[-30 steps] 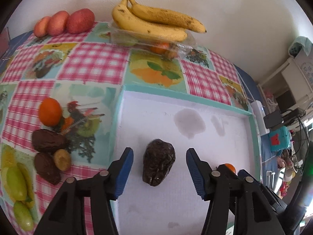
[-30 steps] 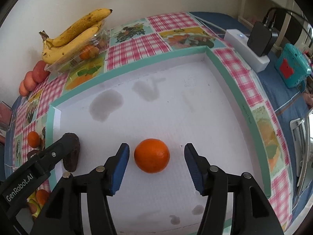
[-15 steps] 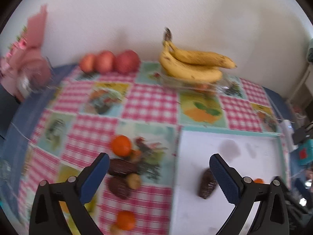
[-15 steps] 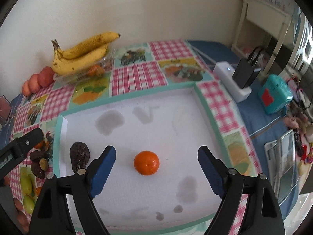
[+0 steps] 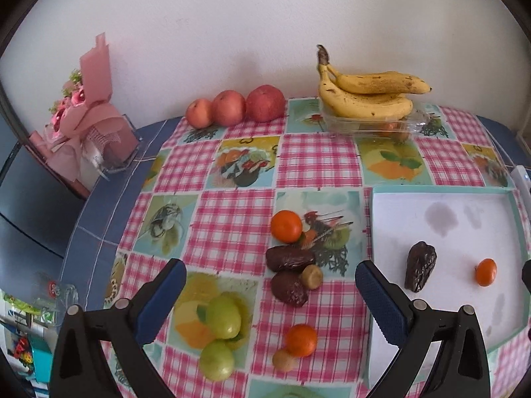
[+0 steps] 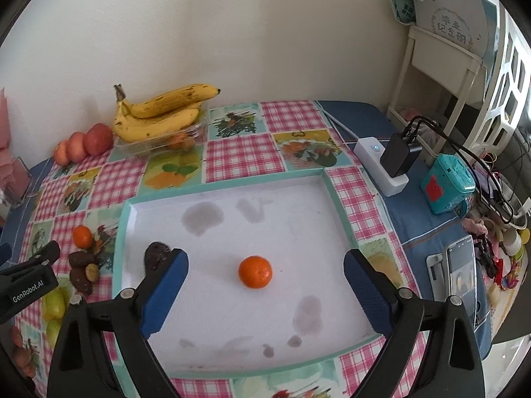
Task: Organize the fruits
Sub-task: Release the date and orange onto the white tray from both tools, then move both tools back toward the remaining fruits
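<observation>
While both grippers hang wide open and empty, the left gripper is nearer the loose fruit: two dates lie just ahead between its fingers.

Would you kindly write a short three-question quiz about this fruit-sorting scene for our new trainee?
1. True or false: the white tray holds exactly two fruits.
2. What lies directly under the bananas?
A. a clear plastic box
B. a plate
C. the tray
3. Fill in: both the left gripper and right gripper are ____.

Key:
1. True: a dark wrinkled fruit and an orange.
2. A
3. open, holding nothing
</observation>
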Tool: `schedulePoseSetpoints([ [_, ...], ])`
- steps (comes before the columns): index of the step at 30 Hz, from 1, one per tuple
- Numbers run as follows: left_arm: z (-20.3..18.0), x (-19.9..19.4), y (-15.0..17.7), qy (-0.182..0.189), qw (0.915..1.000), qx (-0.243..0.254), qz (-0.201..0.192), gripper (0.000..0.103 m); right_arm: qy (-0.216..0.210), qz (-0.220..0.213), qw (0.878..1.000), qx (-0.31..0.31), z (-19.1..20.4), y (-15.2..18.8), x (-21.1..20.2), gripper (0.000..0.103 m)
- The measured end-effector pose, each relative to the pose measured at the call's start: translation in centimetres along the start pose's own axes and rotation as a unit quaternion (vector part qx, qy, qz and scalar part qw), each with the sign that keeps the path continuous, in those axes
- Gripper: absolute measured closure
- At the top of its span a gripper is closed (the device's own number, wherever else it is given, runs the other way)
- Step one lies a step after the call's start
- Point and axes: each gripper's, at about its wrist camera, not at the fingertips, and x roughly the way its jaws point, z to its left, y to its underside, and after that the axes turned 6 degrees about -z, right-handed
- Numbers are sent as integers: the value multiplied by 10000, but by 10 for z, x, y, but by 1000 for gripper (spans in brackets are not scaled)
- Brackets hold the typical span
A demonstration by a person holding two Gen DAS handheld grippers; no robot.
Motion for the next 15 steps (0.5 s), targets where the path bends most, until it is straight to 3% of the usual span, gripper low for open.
schedulePoseSetpoints([
  [7,28,-7,7,56,9997,-221,128,0,67,114,9999,-100,15,3,-9,8],
  [15,93,-4,18,-192,9970,-735,157,0,-351,324,9988,-99,46,8,-7,8],
])
